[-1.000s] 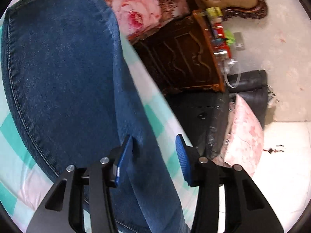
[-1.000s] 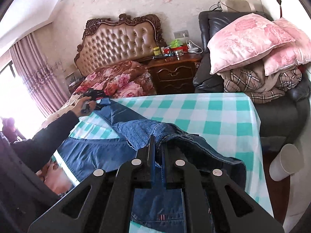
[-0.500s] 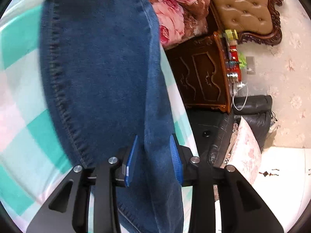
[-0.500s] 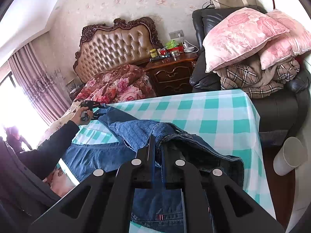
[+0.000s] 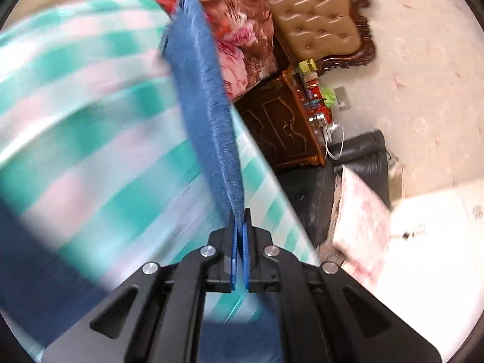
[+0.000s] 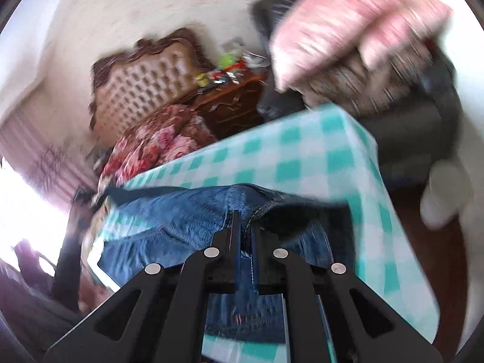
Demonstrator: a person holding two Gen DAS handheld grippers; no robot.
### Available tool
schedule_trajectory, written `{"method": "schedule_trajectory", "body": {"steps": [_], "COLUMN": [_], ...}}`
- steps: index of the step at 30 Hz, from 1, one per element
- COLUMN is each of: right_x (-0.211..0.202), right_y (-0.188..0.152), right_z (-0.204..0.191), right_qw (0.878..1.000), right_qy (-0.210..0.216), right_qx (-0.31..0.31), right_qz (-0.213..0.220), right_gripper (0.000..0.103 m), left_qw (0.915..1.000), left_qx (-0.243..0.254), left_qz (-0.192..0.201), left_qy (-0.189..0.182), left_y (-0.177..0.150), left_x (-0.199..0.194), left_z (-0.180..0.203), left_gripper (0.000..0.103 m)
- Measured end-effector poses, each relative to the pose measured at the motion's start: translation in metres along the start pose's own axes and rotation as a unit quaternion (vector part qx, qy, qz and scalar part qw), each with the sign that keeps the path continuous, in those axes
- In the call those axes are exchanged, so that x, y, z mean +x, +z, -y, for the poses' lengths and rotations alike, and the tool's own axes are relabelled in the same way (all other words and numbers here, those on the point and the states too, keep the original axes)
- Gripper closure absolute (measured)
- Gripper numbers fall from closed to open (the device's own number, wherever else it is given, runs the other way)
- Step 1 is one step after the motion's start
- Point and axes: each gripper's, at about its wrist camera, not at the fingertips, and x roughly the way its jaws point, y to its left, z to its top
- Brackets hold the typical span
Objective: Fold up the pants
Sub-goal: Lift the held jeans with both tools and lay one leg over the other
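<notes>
Containers: white cylindrical bin (image 6: 447, 196) on the floor off the table's right side, blurred, contents not discernible.

Surroundings, left wrist view: teal-and-white checked tablecloth (image 5: 90, 139) across the left half, blurred. Floral quilt (image 5: 242, 36) beyond the far table edge. Tufted tan headboard (image 5: 314, 21) with carved dark frame. Carved dark wood nightstand (image 5: 281, 130), small bottles and clutter (image 5: 314, 90) along its top, white cable (image 5: 335, 142) trailing off it. Black leather armchair (image 5: 360, 163) with a pink pillow (image 5: 360, 230) against it.

Surroundings, right wrist view: same headboard (image 6: 145, 81), quilt (image 6: 157, 142) and nightstand (image 6: 230, 103), all motion-blurred. Two pink pillows (image 6: 341, 27) stacked on a plaid blanket (image 6: 357, 87) on the armchair (image 6: 423, 127). Dark sleeve (image 6: 69, 236) of the person at lower left, indistinct.

Task item: blue denim pants (image 5: 208, 112). Left wrist view: one leg lifted edge-on off the cloth, running from the far table edge down into the jaws; more denim at the lower left, out of focus. Right wrist view: pants (image 6: 187, 214) bunched on the near part of the tablecloth (image 6: 302, 157), waistband fold raised directly ahead of the fingers.

Jaws: left gripper (image 5: 240, 227) just finished closing, blue pads (image 5: 245, 248) clamped on the leg's edge. Right gripper (image 6: 245, 236) clenched on the denim at the raised fold.
</notes>
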Motion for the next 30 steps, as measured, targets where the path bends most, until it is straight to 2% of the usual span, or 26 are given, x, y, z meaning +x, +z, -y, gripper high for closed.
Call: {"method": "schedule_trajectory", "body": {"steps": [2,3,5,6,8,10,12,13,15,17,19,22,26,27,28,30], "right_x": [0.005,0.008,0.020,0.022,0.027,0.020,0.014,0.015,0.020,0.030,0.036,0.034,0.037,0.038,0.038,0.038], "right_y": [-0.023,-0.032,-0.067,-0.077,-0.102,-0.118,-0.126,-0.128,-0.131,-0.133,-0.133,-0.129,-0.114,-0.110,-0.107,-0.103], "right_z": [0.031,0.042,0.076,0.085,0.103,0.106,0.101,0.095,0.089,0.083,0.082,0.075,0.055,0.050,0.047,0.043], "right_qw": [0.998,0.996,0.987,0.984,0.975,0.971,0.970,0.970,0.968,0.965,0.965,0.968,0.971,0.970,0.972,0.973], "right_qy": [-0.008,-0.009,-0.032,-0.035,-0.022,-0.023,-0.015,-0.012,-0.006,-0.028,-0.048,-0.078,-0.138,-0.154,-0.159,-0.166], "right_qx": [0.059,0.082,0.147,0.164,0.213,0.235,0.243,0.243,0.251,0.260,0.259,0.239,0.195,0.186,0.175,0.163], "right_qz": [-0.019,-0.027,-0.048,-0.052,-0.055,-0.033,-0.014,-0.011,-0.006,-0.010,-0.009,0.001,-0.012,-0.013,-0.014,-0.010], "right_gripper": [0.093,0.085,0.083,0.083,0.079,0.052,0.035,0.033,0.033,0.033,0.035,0.056,0.071,0.077,0.091,0.095], "left_qw": [1.0000,0.9996,0.9987,0.9980,0.9972,0.9976,0.9980,0.9985,0.9988,0.9989,0.9990,0.9987,0.9991,0.9992,0.9992,0.9990], "left_qx": [-0.002,0.001,-0.027,-0.034,-0.049,-0.061,-0.060,-0.051,-0.044,-0.044,-0.043,-0.048,-0.041,-0.038,-0.037,-0.040], "left_qz": [0.006,-0.001,-0.027,-0.038,-0.033,-0.025,-0.016,-0.014,-0.015,-0.015,-0.014,-0.014,-0.013,-0.014,-0.015,-0.018], "left_qy": [0.007,0.028,0.034,0.037,0.046,0.021,0.012,0.015,0.014,0.009,0.001,0.002,0.001,0.002,0.003,0.007], "left_y": [-0.050,-0.082,-0.124,-0.135,-0.155,-0.161,-0.165,-0.165,-0.167,-0.166,-0.167,-0.165,-0.161,-0.160,-0.159,-0.158], "left_x": [-0.052,-0.067,-0.073,-0.071,-0.070,-0.072,-0.076,-0.077,-0.077,-0.077,-0.075,-0.068,-0.065,-0.064,-0.062,-0.060], "left_z": [-0.044,-0.072,-0.124,-0.140,-0.173,-0.185,-0.189,-0.187,-0.186,-0.185,-0.182,-0.179,-0.173,-0.171,-0.169,-0.170], "left_gripper": [0.101,0.101,0.101,0.101,0.100,0.100,0.100,0.100,0.100,0.099,0.093,0.093,0.094,0.095,0.097,0.100]}}
